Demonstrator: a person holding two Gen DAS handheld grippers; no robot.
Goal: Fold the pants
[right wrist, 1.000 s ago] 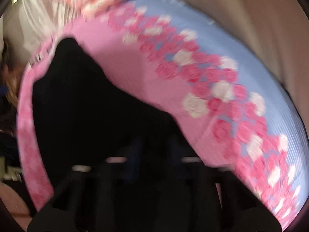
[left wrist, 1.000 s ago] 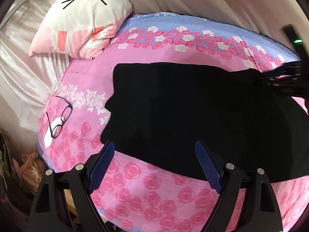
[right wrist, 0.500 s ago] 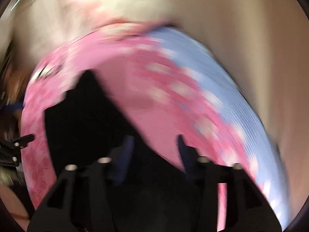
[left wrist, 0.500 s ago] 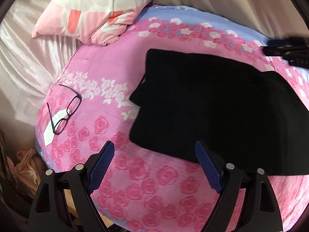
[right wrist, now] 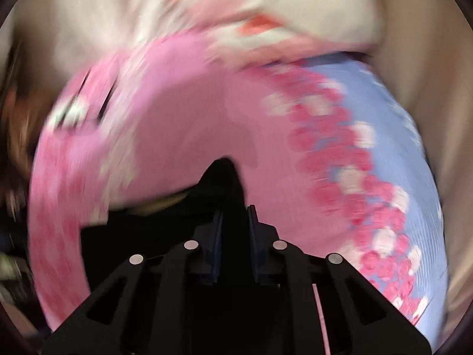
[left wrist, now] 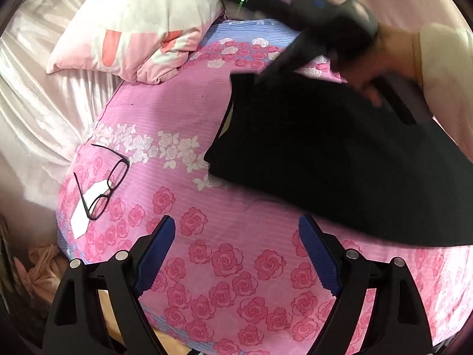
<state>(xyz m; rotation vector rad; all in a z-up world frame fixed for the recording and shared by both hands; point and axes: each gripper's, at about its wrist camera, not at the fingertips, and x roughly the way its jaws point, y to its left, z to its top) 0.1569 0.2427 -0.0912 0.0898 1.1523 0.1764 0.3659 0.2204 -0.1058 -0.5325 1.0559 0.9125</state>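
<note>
The black pants (left wrist: 340,153) are spread at right of frame on the pink rose bedspread (left wrist: 236,266). The right gripper (right wrist: 234,222), its jaws having just been closing, is clamped on a raised pants fold. The left gripper (left wrist: 236,245) is held apart, empty, over the bedspread.

place: home bedroom | evidence: rose-print bedsheet (left wrist: 242,266); cat-face pillow (left wrist: 142,20); eyeglasses (left wrist: 103,186)
</note>
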